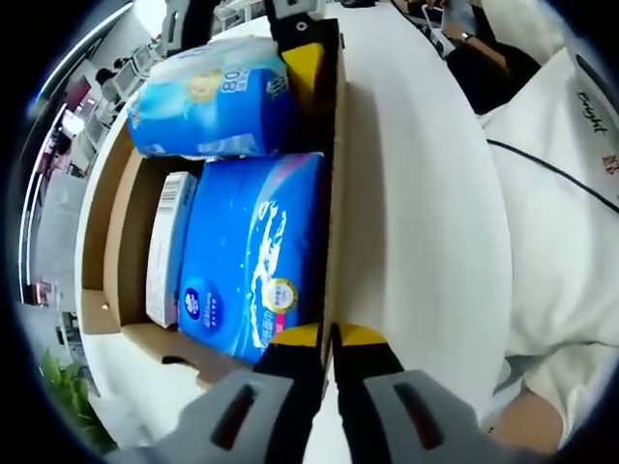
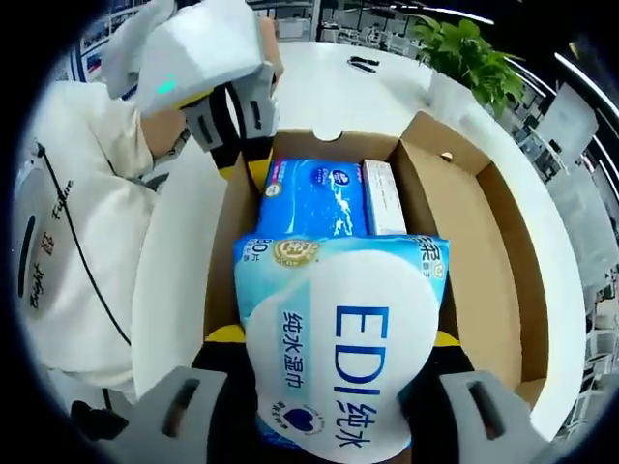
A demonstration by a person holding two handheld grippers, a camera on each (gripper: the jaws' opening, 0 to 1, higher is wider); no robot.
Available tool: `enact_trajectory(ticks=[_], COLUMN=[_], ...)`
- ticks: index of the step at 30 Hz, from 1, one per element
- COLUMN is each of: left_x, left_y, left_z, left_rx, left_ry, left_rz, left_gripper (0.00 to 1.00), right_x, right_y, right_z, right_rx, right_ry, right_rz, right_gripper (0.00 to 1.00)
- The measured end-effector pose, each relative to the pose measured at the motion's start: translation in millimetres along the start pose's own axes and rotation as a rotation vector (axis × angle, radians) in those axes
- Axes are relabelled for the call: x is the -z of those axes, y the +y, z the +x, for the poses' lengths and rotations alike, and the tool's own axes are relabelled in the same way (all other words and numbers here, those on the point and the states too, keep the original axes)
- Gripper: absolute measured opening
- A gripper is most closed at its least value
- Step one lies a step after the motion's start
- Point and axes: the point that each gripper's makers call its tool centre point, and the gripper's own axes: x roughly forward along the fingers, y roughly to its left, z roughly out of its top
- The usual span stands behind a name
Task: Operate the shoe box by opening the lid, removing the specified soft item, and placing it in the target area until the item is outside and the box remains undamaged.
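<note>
Two of the three steps are looking partly done: the shoe box (image 2: 503, 242) is standing open on the white surface (image 1: 426, 222), and the right gripper (image 2: 334, 387) is holding the pale blue wet-wipes pack (image 2: 338, 338) between its spread fingers, at the lower middle of the right gripper view, above the box interior. The left gripper (image 1: 329, 338), at the bottom of the left gripper view, is pinching the box's cardboard side wall (image 1: 334, 193) with narrow fingers. Carrying the pack clear and setting it down outside is remaining, while a dark blue pack (image 1: 251, 251) and a slim white carton (image 1: 169, 242) are lying inside.
</note>
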Motion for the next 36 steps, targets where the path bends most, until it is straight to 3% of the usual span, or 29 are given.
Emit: enact_trajectory(ticks=[4, 8, 13, 16, 24, 29, 31, 36], left_x=[0.3, 0.2, 0.1, 0.3, -0.7, -0.9, -1.4, -1.2], left_y=[0.0, 0.1, -0.2, -0.2, 0.0, 0.1, -0.5, -0.7], left_z=[0.0, -0.2, -0.4, -0.4, -1.2, -0.8, -0.8, -0.7], left_rx=[-0.005, -0.009, -0.006, -0.016, -0.018, -0.024, -0.027, -0.027], left_ry=[0.001, -0.002, 0.002, 0.003, -0.017, -0.016, -0.021, -0.021], left_rz=[-0.013, -0.001, -0.005, -0.014, -0.019, -0.019, -0.019, -0.036], left_gripper=[0.04, 0.05, 0.05, 0.05, 0.06, 0.06, 0.06, 0.06], right_x=[0.2, 8.0, 9.8, 14.2, 10.2, 18.9, 22.0, 17.6], right_y=[-0.9, 11.4, 5.6, 3.6, 0.3, 0.9, 5.5, 1.6], right_z=[-1.6, -5.9, -11.3, -15.2, -22.4, -20.7, -21.9, -28.6], right_rx=[-0.001, -0.075, -0.070, -0.060, -0.068, -0.076, -0.111, -0.102], right_ry=[0.033, 0.131, 0.166, 0.213, 0.224, 0.294, 0.328, 0.334], right_rz=[-0.018, -0.019, -0.034, -0.131, -0.127, -0.158, -0.118, -0.155], right_gripper=[0.61, 0.61, 0.61, 0.61, 0.61, 0.61, 0.61, 0.61])
